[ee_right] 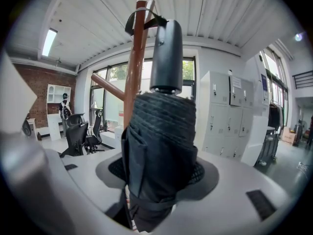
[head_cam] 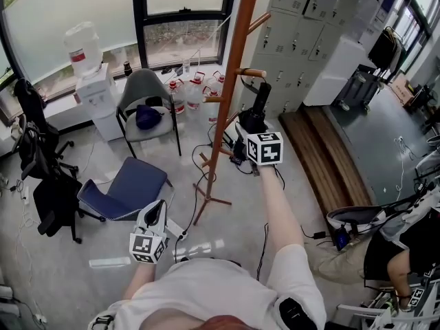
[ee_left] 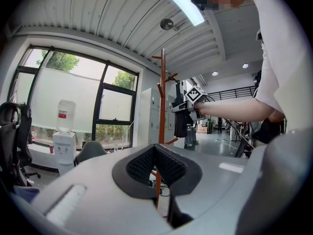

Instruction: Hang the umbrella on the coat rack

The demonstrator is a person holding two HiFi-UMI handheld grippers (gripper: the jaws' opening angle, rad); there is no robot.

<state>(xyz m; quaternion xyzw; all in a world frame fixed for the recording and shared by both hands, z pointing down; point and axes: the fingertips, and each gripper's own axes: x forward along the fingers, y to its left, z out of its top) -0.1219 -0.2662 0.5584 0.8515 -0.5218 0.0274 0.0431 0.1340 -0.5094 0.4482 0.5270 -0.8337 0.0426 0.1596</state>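
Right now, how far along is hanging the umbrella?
Done: umbrella is up at the rack, its strap apparently looped around it. In hand: right gripper grips the umbrella. Remaining: let go and withdraw. Left gripper is shut, empty.

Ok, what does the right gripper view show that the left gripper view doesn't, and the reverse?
Only the right gripper view: close up, the right gripper clamped on the folded umbrella, its strap at the coat rack, a brick wall. Only the left gripper view: the left gripper shut and empty, a water dispenser. Both: coat rack, umbrella, grey lockers.
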